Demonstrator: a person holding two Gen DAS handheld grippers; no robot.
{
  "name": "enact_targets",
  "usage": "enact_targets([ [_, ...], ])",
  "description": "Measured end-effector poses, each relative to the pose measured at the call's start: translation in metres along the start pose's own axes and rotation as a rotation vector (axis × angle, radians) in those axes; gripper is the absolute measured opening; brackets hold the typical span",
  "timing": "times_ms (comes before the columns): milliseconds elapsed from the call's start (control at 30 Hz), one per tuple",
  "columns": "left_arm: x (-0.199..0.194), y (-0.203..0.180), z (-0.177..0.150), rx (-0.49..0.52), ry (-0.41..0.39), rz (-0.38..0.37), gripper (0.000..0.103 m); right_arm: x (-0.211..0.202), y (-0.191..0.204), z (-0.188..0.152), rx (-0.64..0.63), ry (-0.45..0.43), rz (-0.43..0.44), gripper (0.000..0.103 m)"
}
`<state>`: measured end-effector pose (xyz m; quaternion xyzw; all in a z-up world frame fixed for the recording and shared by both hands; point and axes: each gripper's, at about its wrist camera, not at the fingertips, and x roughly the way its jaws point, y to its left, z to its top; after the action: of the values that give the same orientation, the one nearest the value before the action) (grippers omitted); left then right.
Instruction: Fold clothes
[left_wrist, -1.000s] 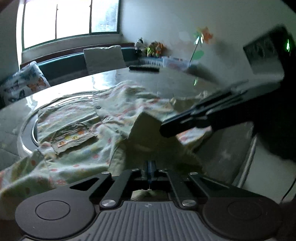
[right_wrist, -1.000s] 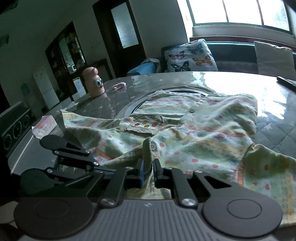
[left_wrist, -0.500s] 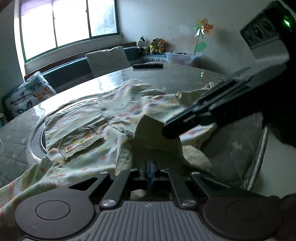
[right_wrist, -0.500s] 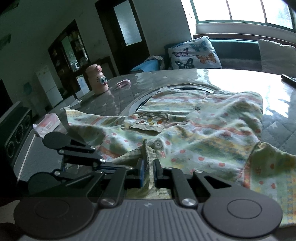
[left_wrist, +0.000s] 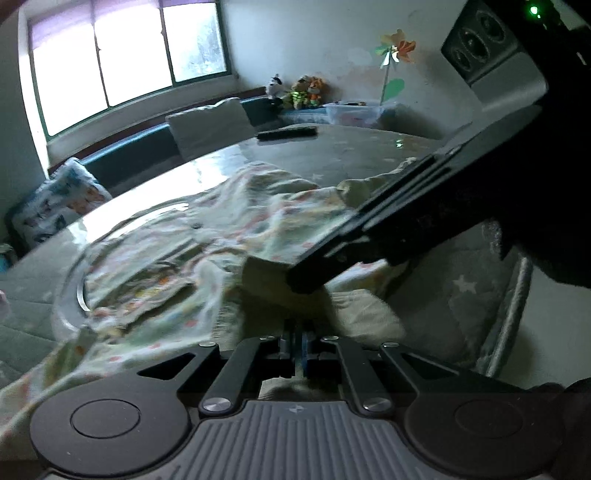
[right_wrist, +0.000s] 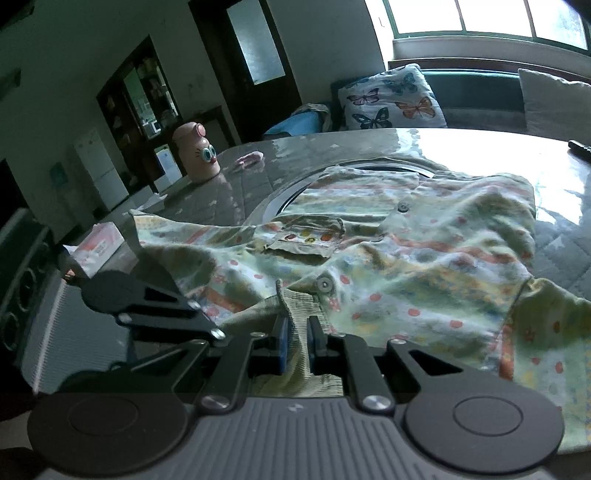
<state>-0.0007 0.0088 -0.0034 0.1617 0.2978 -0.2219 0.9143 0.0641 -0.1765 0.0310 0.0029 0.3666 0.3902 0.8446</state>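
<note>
1. Since the earlier frames, both tongs have risen, lifting the shirt's near edge higher off the counter (right_wrist: 554, 236).
2. Left tongs (left_wrist: 295, 347) are pinched closed on the corduroy collar edge of the children's shirt (left_wrist: 258, 229).
3. Right tongs (right_wrist: 295, 339) clamp the same collar beside a button (right_wrist: 324, 284).
4. Most of the shirt lies spread on the counter, over the round inset ring (right_wrist: 288, 195); its chest pocket (right_wrist: 306, 242) faces up.
5. A pink toy jar (right_wrist: 197, 151) stands well apart.
</note>
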Motion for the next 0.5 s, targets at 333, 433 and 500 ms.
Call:
enact_targets([
  [333, 0.009, 0.008, -0.001, 0.015, 0.020, 0.005, 0.027, -0.008, -0.004, 0.002, 0.019, -0.026, -0.001, 0.007],
  [433, 0.011, 0.012, -0.002, -0.004, 0.016, -0.009, 0.026, -0.007, -0.006, 0.002, 0.026, -0.028, -0.002, 0.007],
  [500, 0.013, 0.015, -0.002, -0.031, 0.012, -0.023, 0.014, -0.007, -0.007, 0.001, 0.030, -0.031, -0.001, 0.007],
])
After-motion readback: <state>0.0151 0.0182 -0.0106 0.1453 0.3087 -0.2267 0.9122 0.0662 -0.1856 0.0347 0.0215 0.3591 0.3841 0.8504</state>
